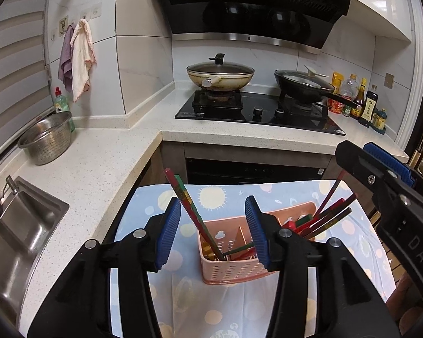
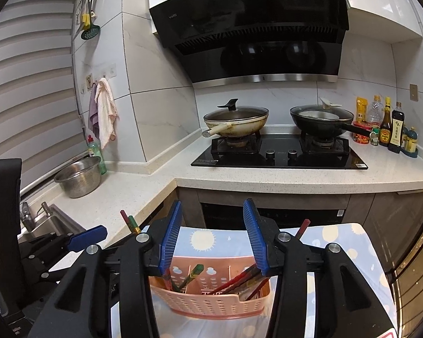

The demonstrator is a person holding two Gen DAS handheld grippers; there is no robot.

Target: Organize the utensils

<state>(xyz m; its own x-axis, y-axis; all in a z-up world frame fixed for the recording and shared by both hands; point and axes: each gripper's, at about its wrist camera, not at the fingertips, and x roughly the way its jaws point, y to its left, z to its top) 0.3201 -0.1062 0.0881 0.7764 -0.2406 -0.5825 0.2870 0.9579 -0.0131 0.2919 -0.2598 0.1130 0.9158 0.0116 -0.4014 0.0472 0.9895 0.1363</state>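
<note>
A pink perforated utensil caddy (image 1: 234, 264) stands on a small desk covered by a blue cloth with suns and planets (image 1: 211, 197), near the middle of the cloth, well short of its far edge. The left gripper (image 1: 213, 231) hangs just above the caddy with its blue fingers (image 1: 169, 232) spread wide and holding nothing; the right gripper (image 2: 213, 239) hovers over it likewise, its fingers (image 2: 253, 236) apart and empty.

In the caddy's left compartment a red and a green chopstick (image 1: 189, 211) lean up to the left, crossing in front of the left gripper's left finger. In the right compartment a bundle of dark red and brown chopsticks (image 1: 331, 214) fans up to the right, partly hidden behind the right finger.

Beyond the desk's far edge runs an L-shaped speckled counter (image 1: 104, 152) with a steel sink (image 1: 22, 225) at the left, a steel colander (image 1: 46, 138), a green dish soap bottle (image 1: 61, 105) and towels (image 1: 81, 59) hanging on the wall. A black gas hob (image 2: 279, 155) carries a cream wok (image 2: 235, 121) and a black pan (image 2: 321, 121), both lidded, under a black range hood (image 2: 248, 28), with sauce bottles (image 2: 386, 124) at the counter's right end.

Only the right wrist view shows the caddy's near wall from above, hanging ladles (image 2: 88, 19) on a wall rail, and the left gripper at the left edge; the left wrist view alone shows the right gripper (image 1: 380, 169) at the right edge
</note>
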